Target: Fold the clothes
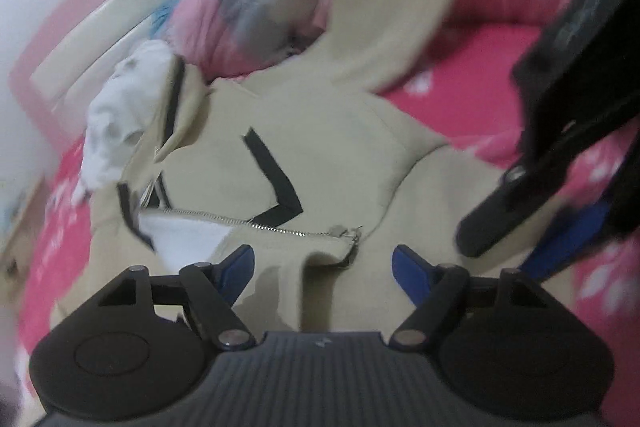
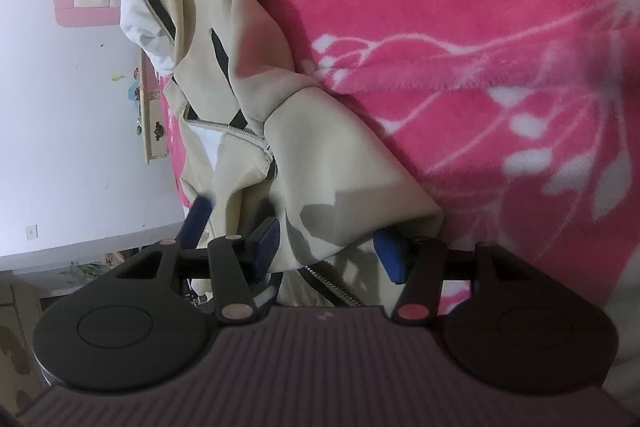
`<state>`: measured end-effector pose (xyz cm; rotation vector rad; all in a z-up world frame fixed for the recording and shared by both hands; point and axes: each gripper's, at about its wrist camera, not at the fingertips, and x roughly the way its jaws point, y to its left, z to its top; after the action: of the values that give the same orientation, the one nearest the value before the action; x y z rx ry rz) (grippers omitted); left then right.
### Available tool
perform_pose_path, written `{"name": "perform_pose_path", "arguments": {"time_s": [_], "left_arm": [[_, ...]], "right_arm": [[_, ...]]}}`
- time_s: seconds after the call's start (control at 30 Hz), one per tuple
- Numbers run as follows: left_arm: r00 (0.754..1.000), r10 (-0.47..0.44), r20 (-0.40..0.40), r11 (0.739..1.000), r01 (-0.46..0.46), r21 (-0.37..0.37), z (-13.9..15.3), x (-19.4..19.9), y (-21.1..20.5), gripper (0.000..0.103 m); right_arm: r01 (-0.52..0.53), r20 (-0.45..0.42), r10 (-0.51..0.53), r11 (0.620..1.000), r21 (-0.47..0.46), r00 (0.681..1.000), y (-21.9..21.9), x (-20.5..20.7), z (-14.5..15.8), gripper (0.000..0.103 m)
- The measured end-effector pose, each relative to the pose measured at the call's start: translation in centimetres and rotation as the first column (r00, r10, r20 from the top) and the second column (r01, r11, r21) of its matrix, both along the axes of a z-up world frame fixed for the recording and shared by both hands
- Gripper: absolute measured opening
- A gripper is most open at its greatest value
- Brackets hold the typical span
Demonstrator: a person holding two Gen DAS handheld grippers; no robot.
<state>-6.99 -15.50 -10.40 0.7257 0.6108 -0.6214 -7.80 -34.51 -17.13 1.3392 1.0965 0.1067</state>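
Where zip gapes, beige hoodie [image 1: 332,131] rumpled; sleeves splayed

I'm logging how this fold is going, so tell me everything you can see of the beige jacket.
The beige jacket is soft, thick cloth with black trim stripes, a silver zipper partly undone and a white lining. It lies crumpled on the pink blanket, one sleeve stretching away. The right gripper has a bunched fold between its jaws; the left gripper hovers open over it.
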Motion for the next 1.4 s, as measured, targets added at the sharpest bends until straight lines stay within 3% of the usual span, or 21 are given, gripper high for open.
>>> {"name": "perform_pose_path", "arguments": {"time_s": [0.03,0.13,0.17,0.2,0.27,0.3,0.33,0.43,0.47,0.5,0.63,0.7,0.9,1.0,1.03,1.07,1.1,1.13,1.17,1.3,1.4], "left_arm": [[1.0,0.008,0.002,1.0,-0.008,0.0,-0.1,0.5,-0.1,0.076],[0.996,0.078,-0.036,0.995,-0.079,-0.057,0.3,2.1,0.9,0.053],[0.991,0.121,-0.049,0.988,-0.125,-0.094,0.6,2.6,1.7,0.039],[0.984,0.165,-0.064,0.977,-0.172,-0.13,0.9,3.1,2.5,0.028],[0.955,0.269,-0.124,0.922,-0.293,-0.252,1.8,3.9,5.2,0.026],[0.933,0.317,-0.171,0.876,-0.357,-0.325,2.4,4.3,6.7,0.025],[0.902,0.356,-0.244,0.801,-0.429,-0.417,2.8,4.7,8.7,0.024],[0.764,0.402,-0.505,0.5,-0.645,-0.578,2.7,5.0,14.9,0.022],[0.725,0.389,-0.568,0.411,-0.689,-0.597,2.3,4.7,16.7,0.022],[0.694,0.38,-0.612,0.346,-0.72,-0.602,1.9,4.5,18.0,0.022],[0.632,0.355,-0.689,0.24,-0.774,-0.586,0.6,3.4,20.9,0.025],[0.6,0.317,-0.734,0.199,-0.799,-0.567,-0.2,3.3,21.8,0.034],[0.555,0.273,-0.786,0.138,-0.831,-0.539,-1.5,3.4,23.3,0.055],[0.547,0.239,-0.803,0.116,-0.837,-0.535,-2.1,4.2,23.6,0.048],[0.539,0.237,-0.808,0.116,-0.841,-0.528,-2.3,4.4,23.7,0.04],[0.532,0.235,-0.813,0.117,-0.846,-0.52,-2.5,4.7,23.7,0.016],[0.531,0.231,-0.815,0.129,-0.847,-0.515,-2.4,4.7,23.6,0.014],[0.543,0.224,-0.809,0.138,-0.84,-0.525,-2.1,4.4,23.5,0.014],[0.555,0.217,-0.803,0.148,-0.832,-0.535,-1.7,4.1,23.4,0.013],[0.574,0.119,-0.81,0.147,-0.817,-0.558,-0.2,2.6,23.0,0.012],[0.596,0.036,-0.802,0.192,-0.792,-0.58,0.2,1.5,21.7,0.012]], "right_arm": [[-0.003,0.003,0.003,1.0,-0.003,1.0,0.0,-0.1,0.1,0.051],[-0.001,0.016,0.001,1.0,0.0,1.0,0.0,-0.2,0.2,0.052],[0.001,0.017,-0.001,1.0,0.004,1.0,-0.1,-0.2,0.2,0.052],[-0.001,0.015,0.001,1.0,0.006,1.0,-0.1,-0.1,0.1,0.052],[-0.001,0.017,0.001,1.0,0.02,1.0,0.0,-0.1,0.0,0.052],[0.0,0.017,0.0,1.0,0.026,1.0,0.1,-0.1,0.0,0.052],[0.005,0.016,-0.006,0.999,0.032,1.0,0.1,-0.2,-0.1,0.052],[0.032,0.015,-0.033,0.999,0.043,0.999,0.1,-0.5,-0.3,0.052],[0.039,0.016,-0.04,0.998,0.047,0.999,0.2,-0.5,-0.4,0.052],[0.046,0.019,-0.047,0.997,0.054,0.999,0.4,-0.4,-0.5,0.052],[0.069,0.025,-0.071,0.993,0.096,0.997,1.2,0.2,-0.9,0.052],[0.081,0.03,-0.085,0.992,0.1,0.996,1.6,0.4,-1.0,0.052],[0.174,0.033,-0.178,0.98,0.102,0.984,2.5,0.4,-0.8,0.051],[0.196,0.027,-0.199,0.976,0.096,0.98,2.7,0.7,-1.0,0.049],[0.201,0.023,-0.204,0.975,0.094,0.979,2.8,0.8,-1.1,0.043],[0.206,0.018,-0.208,0.974,0.093,0.978,2.9,0.9,-1.2,0.035],[0.206,0.018,-0.208,0.974,0.089,0.978,2.9,1.0,-1.2,0.029],[0.197,0.035,-0.201,0.977,0.082,0.979,2.9,1.1,-0.9,0.01],[0.185,0.063,-0.189,0.98,0.073,0.98,2.8,1.3,-0.4,0.007],[0.147,0.162,-0.147,0.989,0.012,0.976,1.6,1.1,2.1,0.006],[0.113,0.212,-0.1,0.992,-0.049,0.972,-0.4,0.7,3.9,0.006]]}}
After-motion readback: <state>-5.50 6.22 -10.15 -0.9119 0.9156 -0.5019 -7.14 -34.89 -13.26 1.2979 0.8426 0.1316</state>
